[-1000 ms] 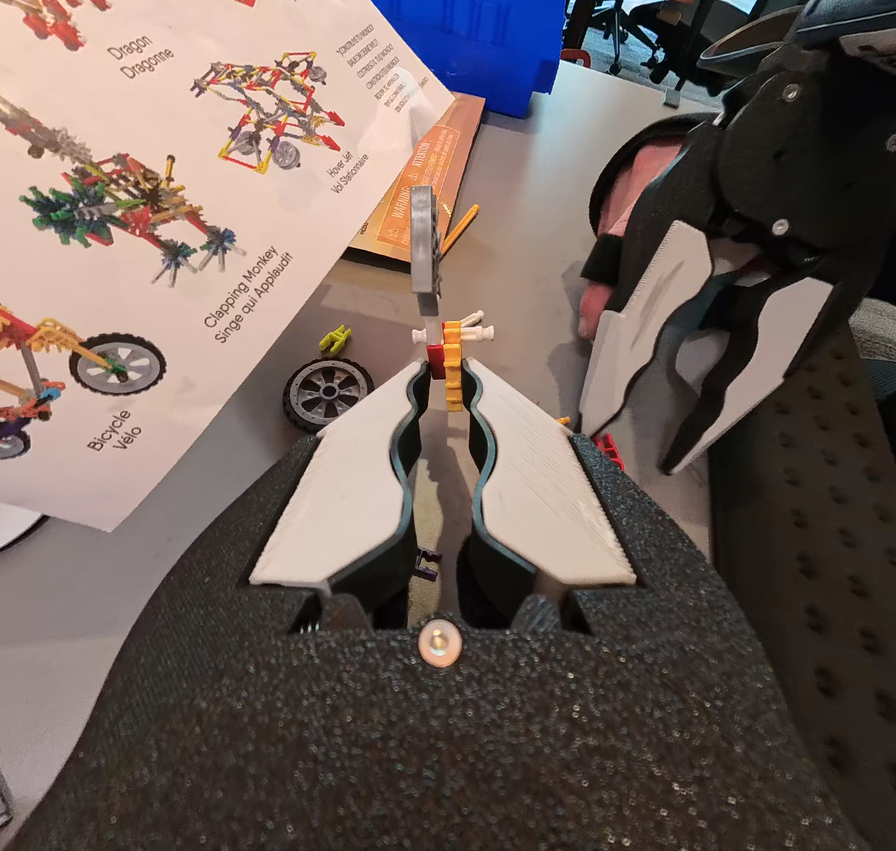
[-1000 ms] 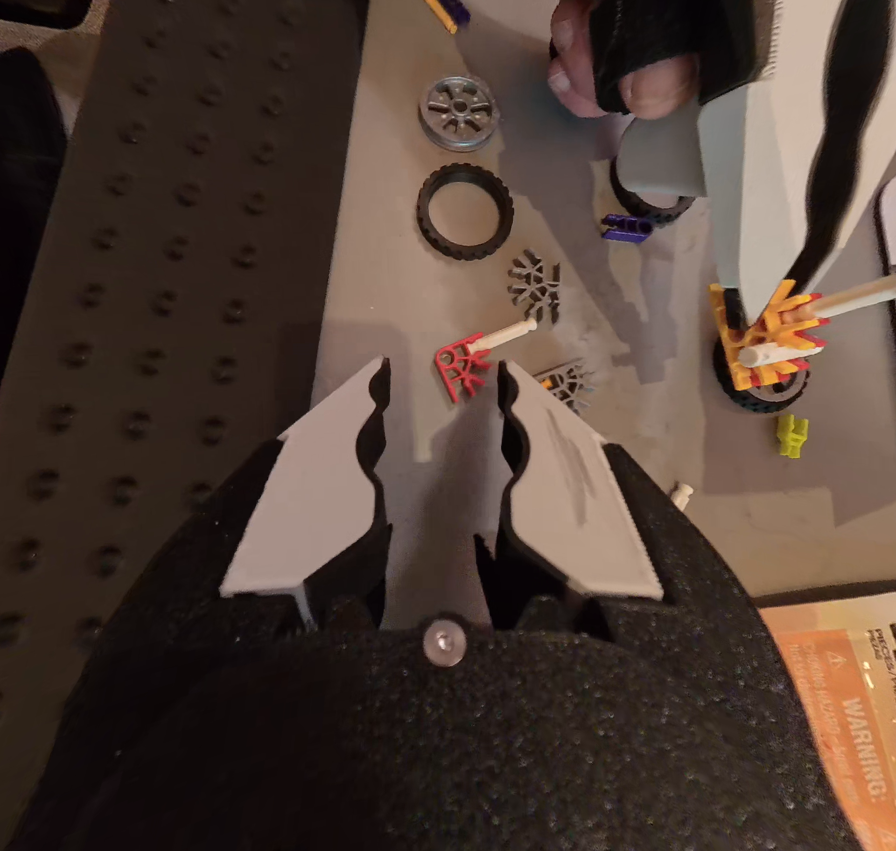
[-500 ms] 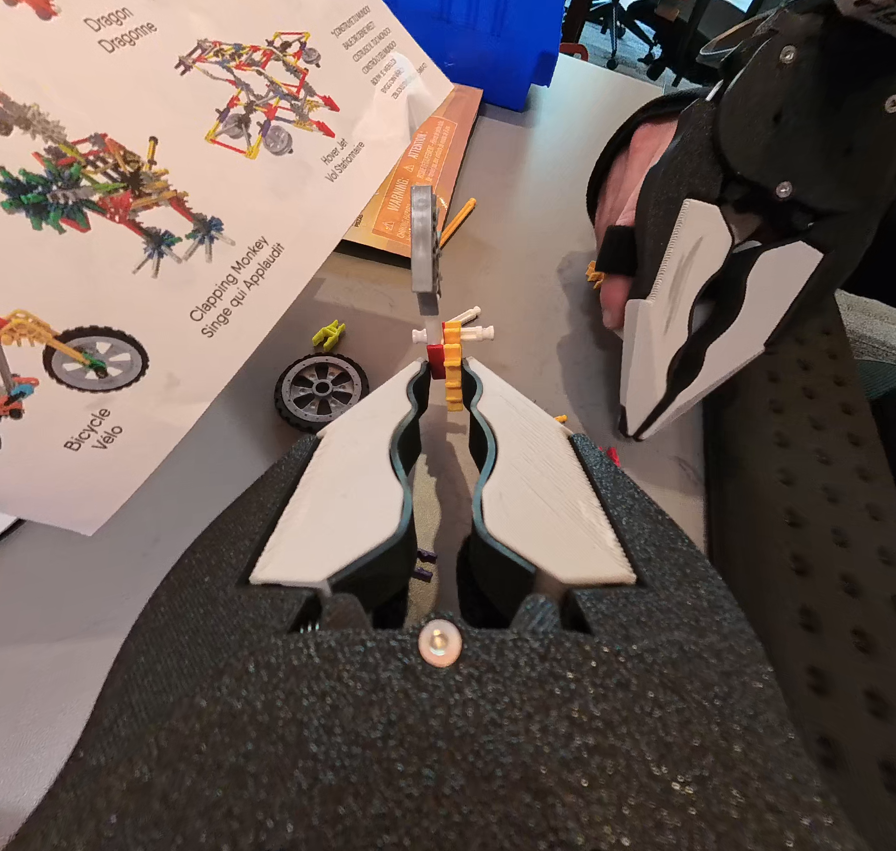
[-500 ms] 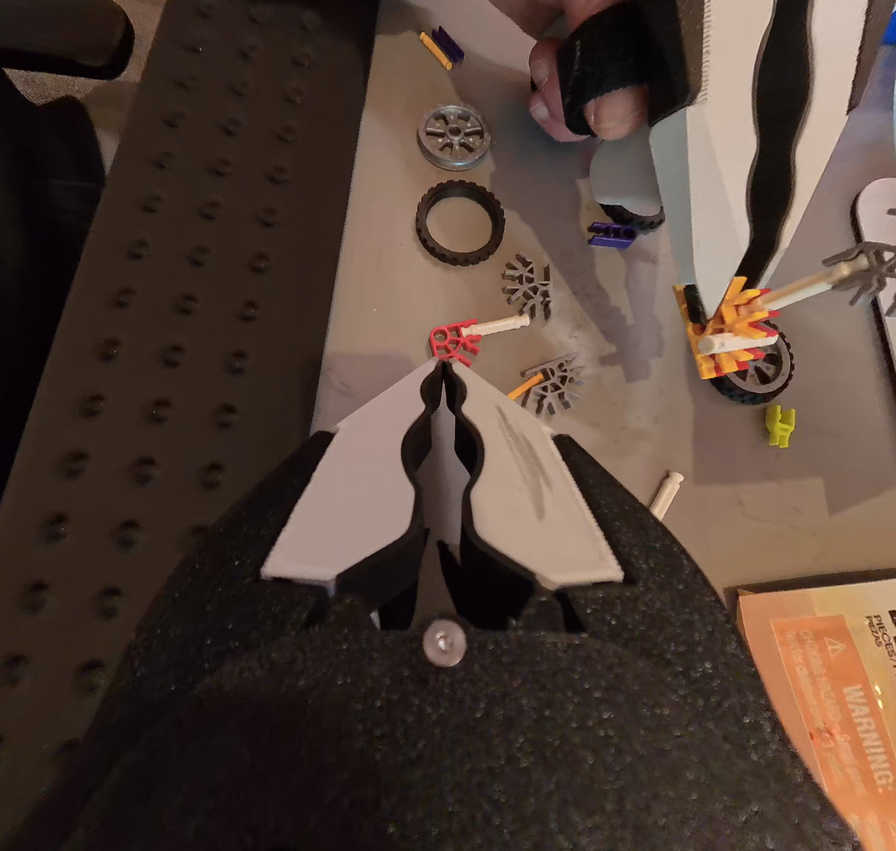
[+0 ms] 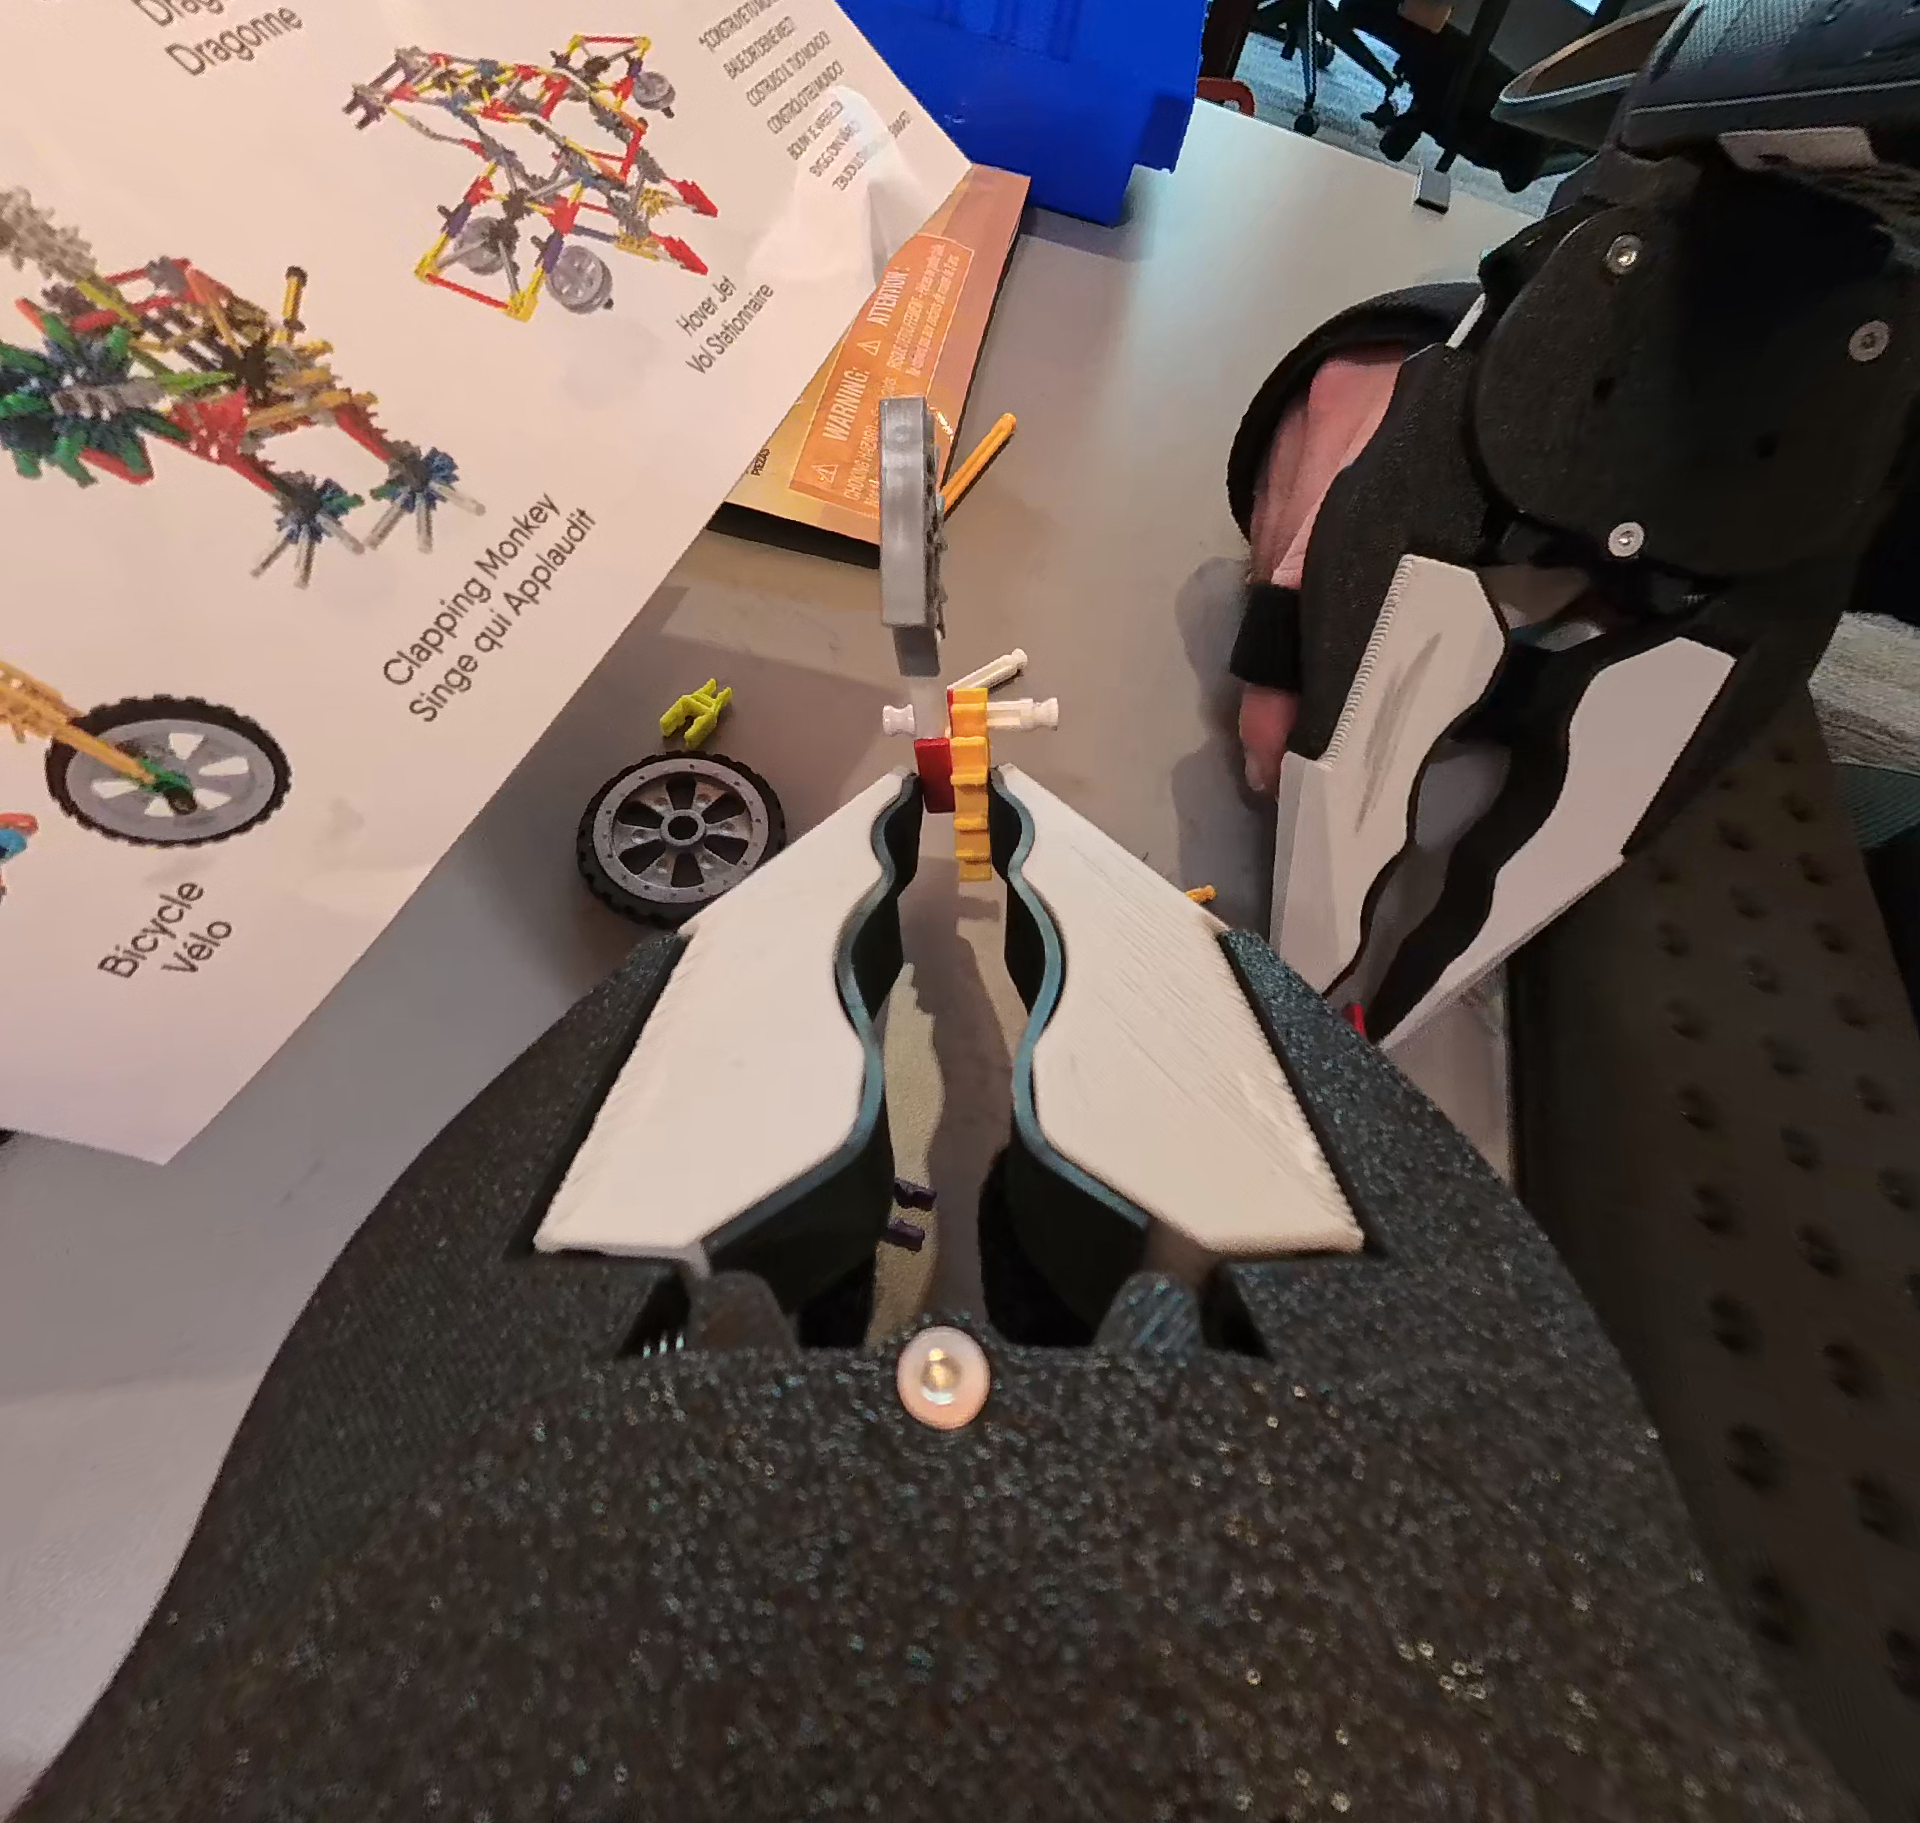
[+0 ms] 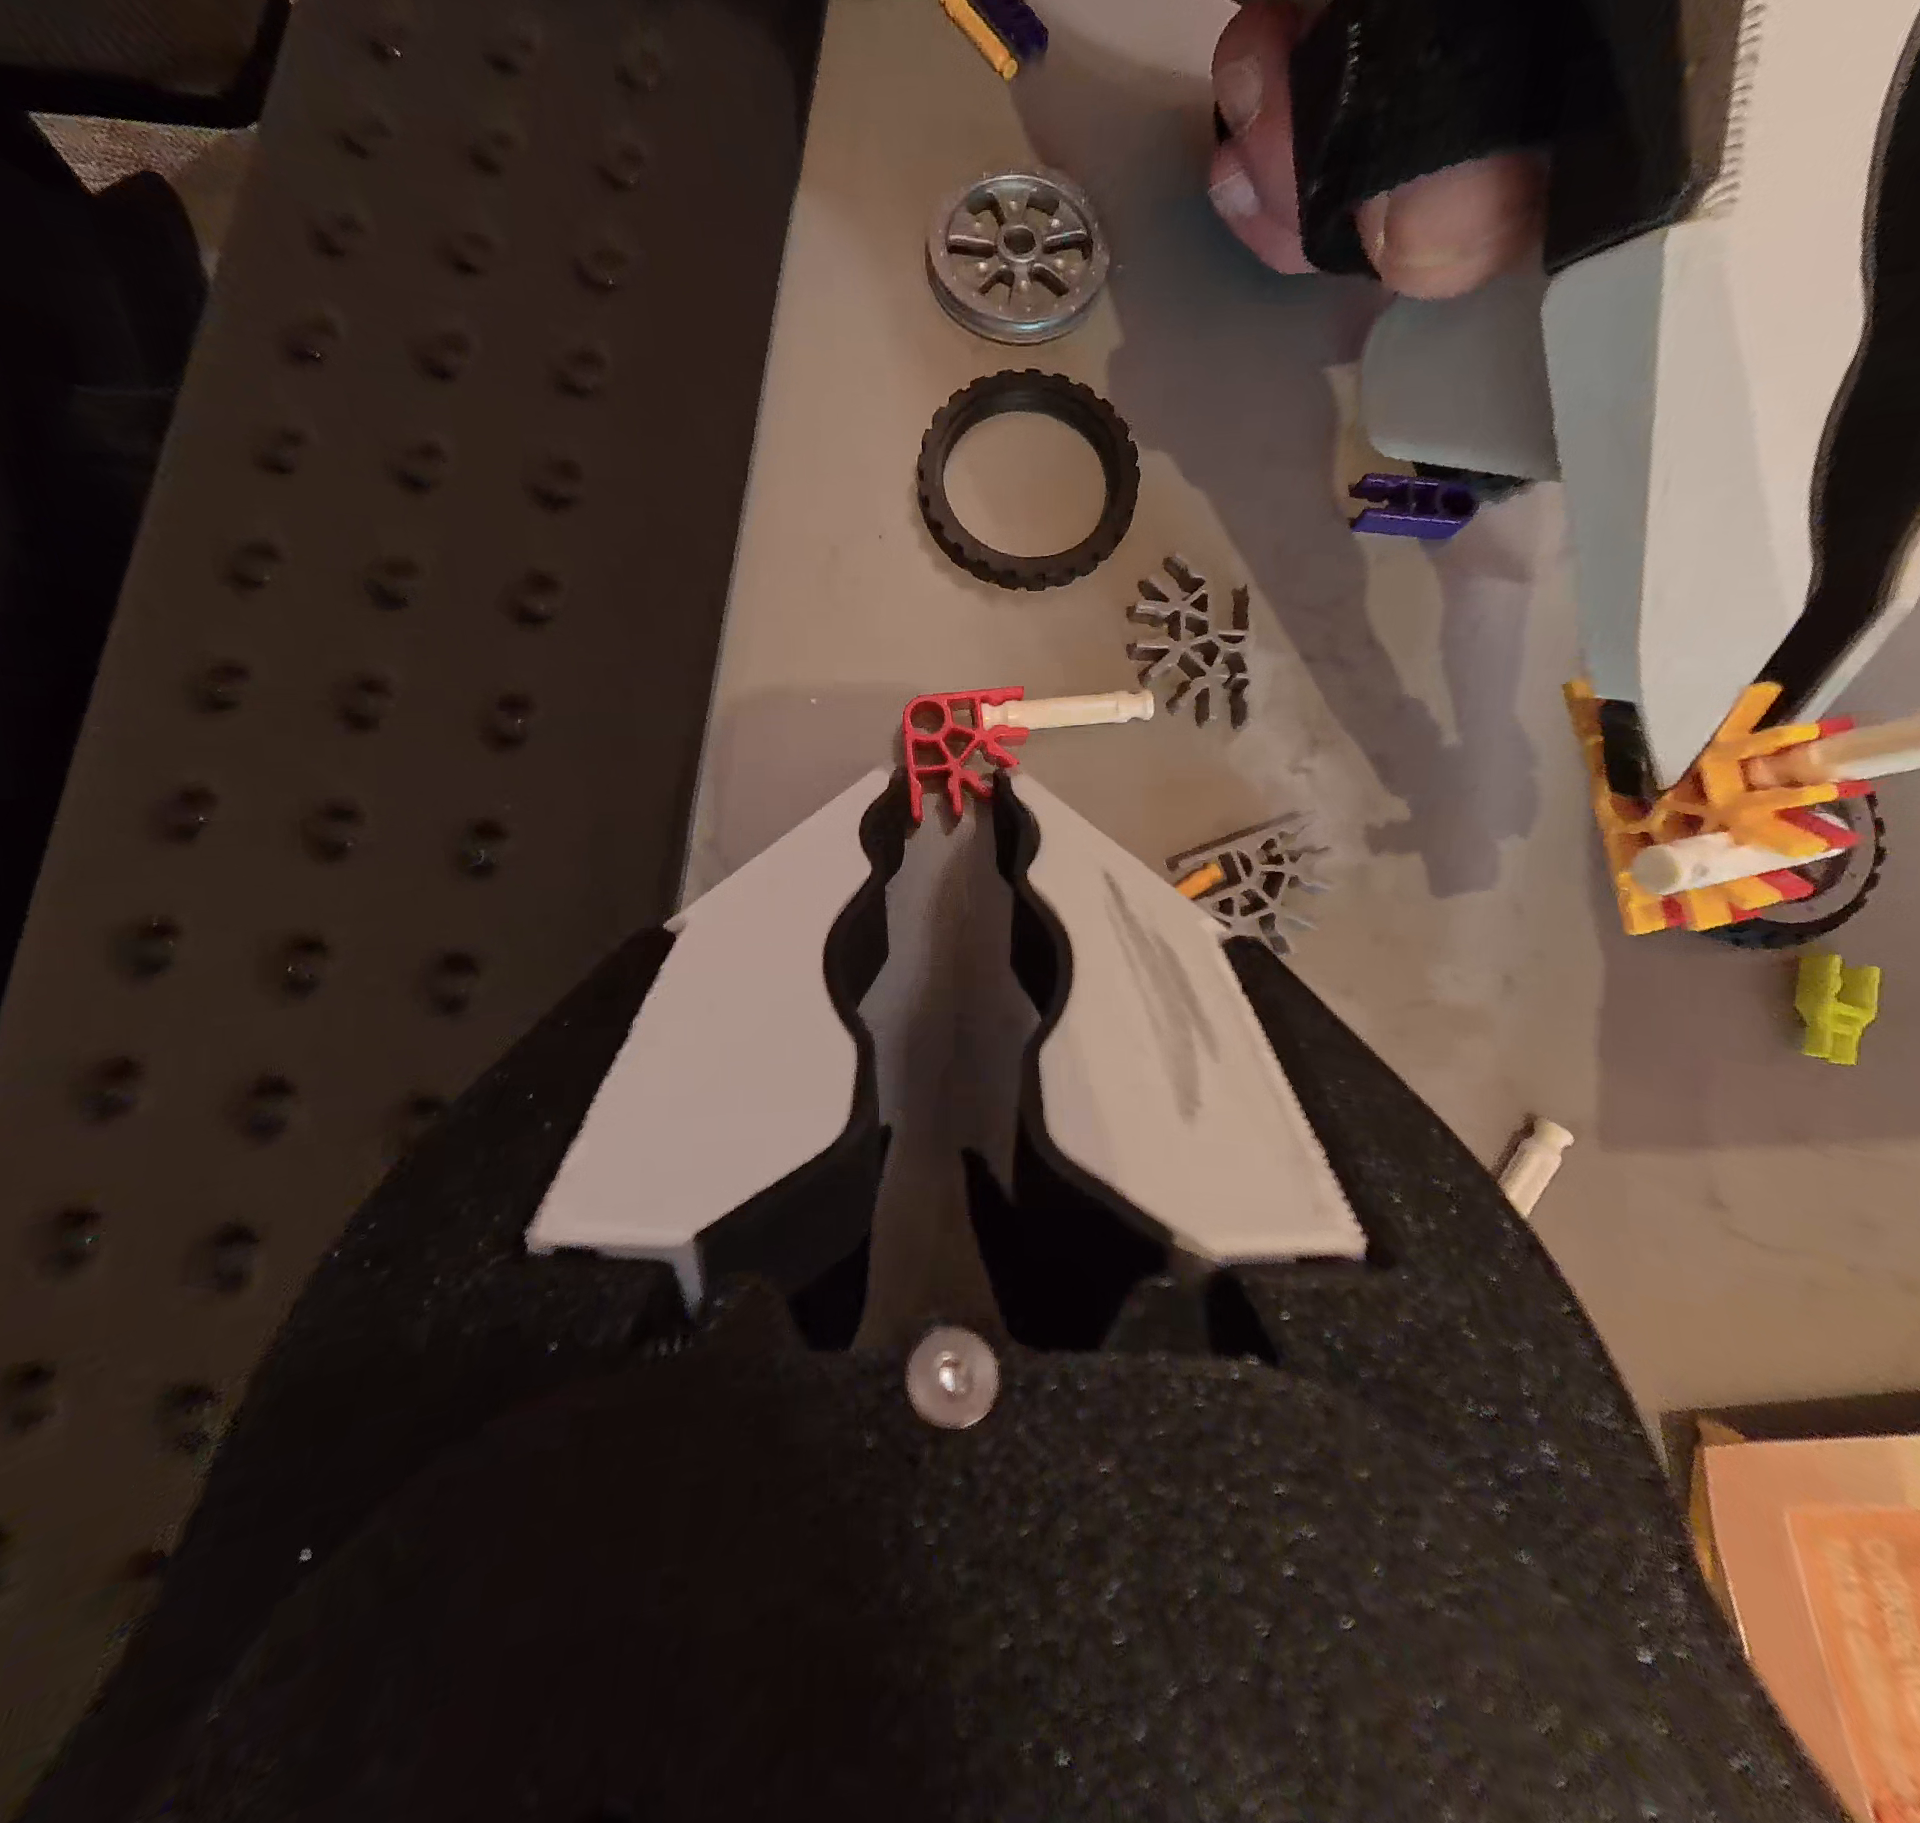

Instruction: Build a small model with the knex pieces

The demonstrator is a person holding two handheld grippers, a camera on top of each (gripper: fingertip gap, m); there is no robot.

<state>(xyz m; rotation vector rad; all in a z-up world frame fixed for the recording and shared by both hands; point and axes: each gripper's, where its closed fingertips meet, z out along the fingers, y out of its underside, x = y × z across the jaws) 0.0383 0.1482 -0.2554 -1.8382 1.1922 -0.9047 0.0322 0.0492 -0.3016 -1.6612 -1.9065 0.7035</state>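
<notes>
My left gripper point(image 5: 954, 799) is shut on a small assembly point(image 5: 968, 786) of yellow and red connectors with white rods. A grey wheel hub point(image 5: 910, 516) stands on edge at its top. The assembly also shows in the right wrist view point(image 6: 1725, 838), above a tyred wheel. My right gripper point(image 6: 948, 786) has its tips closed on a red corner connector point(image 6: 948, 747) with a white rod point(image 6: 1081, 709) plugged into it, lying at the table's edge. In the left wrist view the right gripper point(image 5: 1369, 1013) points down at the table, to the right of the left gripper.
Loose on the grey table: a grey hub point(image 6: 1018, 256), a black tyre point(image 6: 1027, 480), grey connectors point(image 6: 1195, 651), a purple clip point(image 6: 1413, 506), a green clip point(image 6: 1834, 1010), a white rod point(image 6: 1532, 1160). A black dimpled mat point(image 6: 416, 526) borders it. An instruction sheet point(image 5: 364, 423), a blue bin point(image 5: 1018, 28) and a tyred wheel point(image 5: 681, 828) lie beyond. One gripper's finger ends stand about 11 cm off the other's.
My right gripper was open above the red connector, came down and closed; its tips now pinch the connector. My left gripper kept its hold and barely moved.
</notes>
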